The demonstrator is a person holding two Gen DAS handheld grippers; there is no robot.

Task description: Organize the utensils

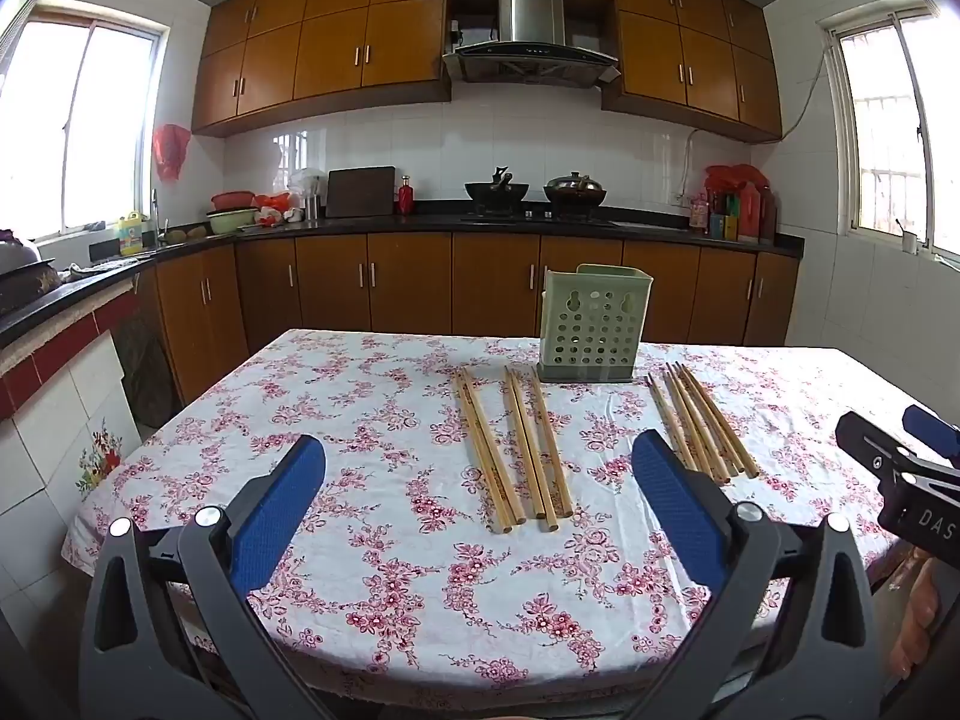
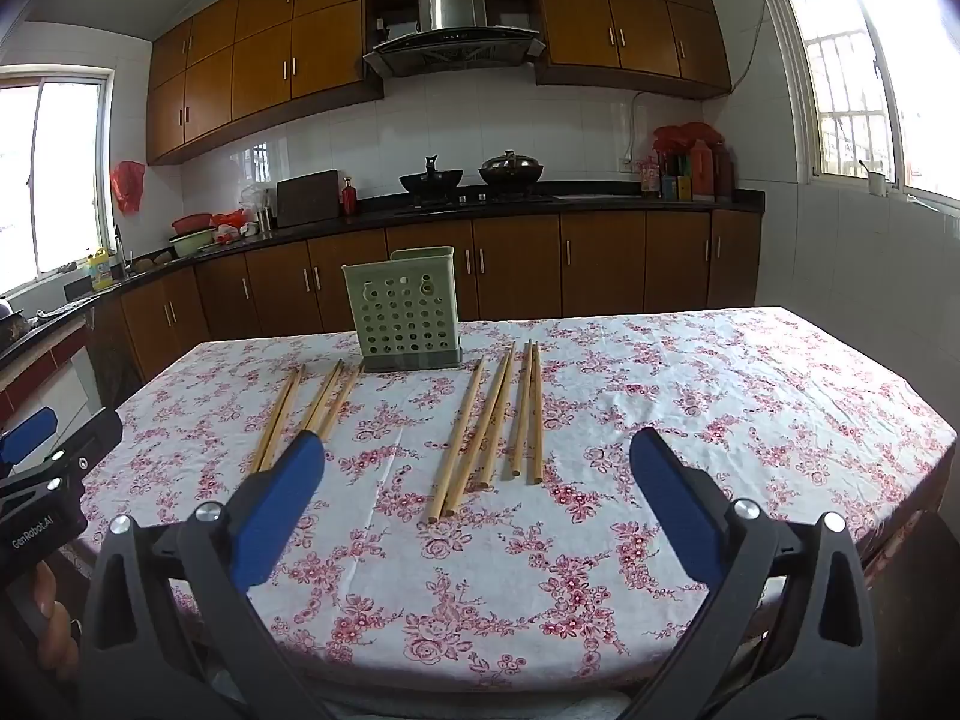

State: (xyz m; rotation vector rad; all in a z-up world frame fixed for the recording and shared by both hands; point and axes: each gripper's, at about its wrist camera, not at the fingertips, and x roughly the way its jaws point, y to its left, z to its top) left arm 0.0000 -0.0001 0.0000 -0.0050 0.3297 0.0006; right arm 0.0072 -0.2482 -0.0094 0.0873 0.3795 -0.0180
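Hand (image 2: 51, 618) gripping left gripper's handle shows only from right wrist

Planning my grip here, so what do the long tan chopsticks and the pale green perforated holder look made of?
Long tan chopsticks: probably bamboo or wood, matte, judging by the pale grainy colour. Pale green perforated holder: likely moulded plastic, smooth, with even round holes.

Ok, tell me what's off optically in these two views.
Left wrist view: fisheye bows the cabinets; both windows blow out white. Right wrist view: same bending, right window overexposed, corners vignetted; chopsticks and holder stay sharp.
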